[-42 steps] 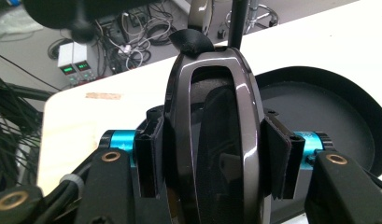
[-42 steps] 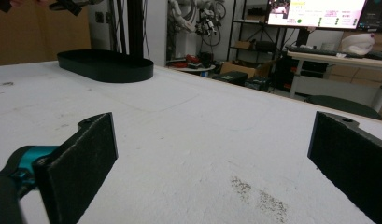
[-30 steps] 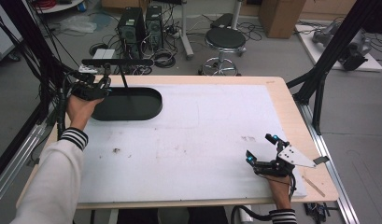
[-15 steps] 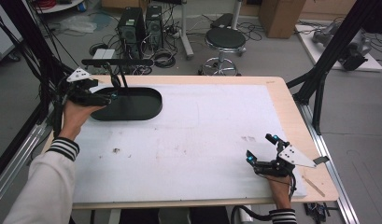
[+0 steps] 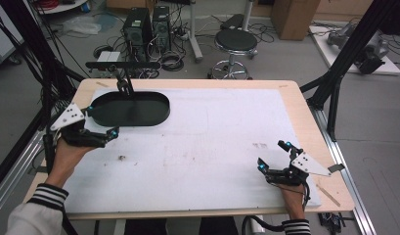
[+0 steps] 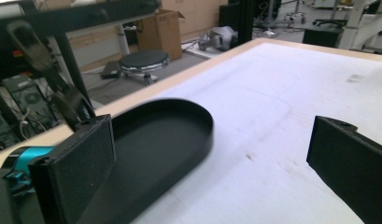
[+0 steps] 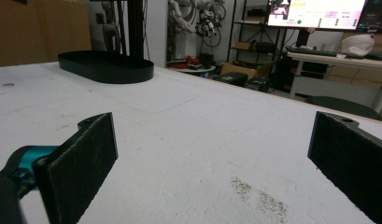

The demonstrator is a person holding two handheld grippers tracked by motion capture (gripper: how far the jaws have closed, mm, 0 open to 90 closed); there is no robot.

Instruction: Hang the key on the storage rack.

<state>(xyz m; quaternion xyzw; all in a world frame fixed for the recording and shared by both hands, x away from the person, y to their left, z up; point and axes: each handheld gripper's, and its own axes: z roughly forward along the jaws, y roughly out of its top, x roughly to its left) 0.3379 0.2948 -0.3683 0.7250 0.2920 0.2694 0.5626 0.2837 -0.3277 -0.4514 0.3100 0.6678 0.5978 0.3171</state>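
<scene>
Lying on the white table top (image 5: 212,147), a black oval tray (image 5: 129,108) is seen at the far left side, near the table's far edge. Its inside looks bare, but part of it is hidden in the left gripper view by one black jaw. A thin black stand (image 5: 123,73) is placed just behind the tray; its foot is hard to make out.

The left gripper (image 5: 100,121) is held just beside the near end of the tray, over the table's left edge. Its jaws are spread wide apart and nothing is gripped between them. In the left gripper view the tray is blurred, and both jaws are cut off at the bottom.

The right gripper (image 5: 273,154) is held low at the near right corner, well apart from the tray. Its jaws are also wide apart, with bare table between them. Some grey smudges (image 7: 258,196) are seen on the white top there. Both hands are partly cut off at the bottom edge of the high view.
</scene>
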